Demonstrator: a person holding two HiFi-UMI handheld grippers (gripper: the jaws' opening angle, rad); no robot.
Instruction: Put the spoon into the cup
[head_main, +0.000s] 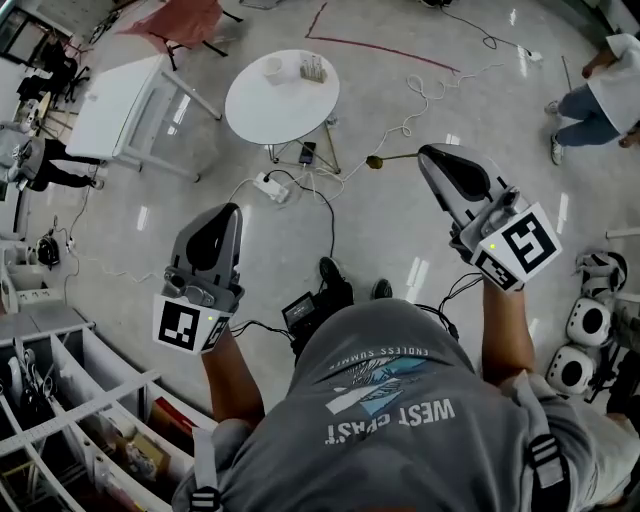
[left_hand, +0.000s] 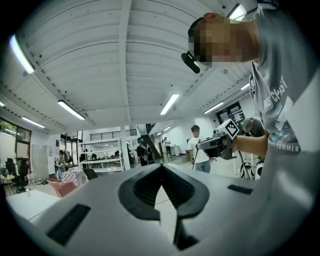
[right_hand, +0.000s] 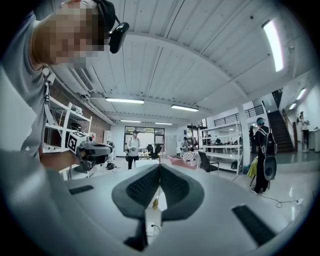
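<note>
Spoon, handle largely hidden between right gripper fingers

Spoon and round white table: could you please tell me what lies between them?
In the head view, only floor with loose white cables lies between the spoon in the right claw and the table.

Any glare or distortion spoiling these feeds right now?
Head view: fisheye bending at the edges, light glare on the floor, round table clear. Left gripper view and right gripper view: strong fisheye, dark corners, ceiling lights bright.
</note>
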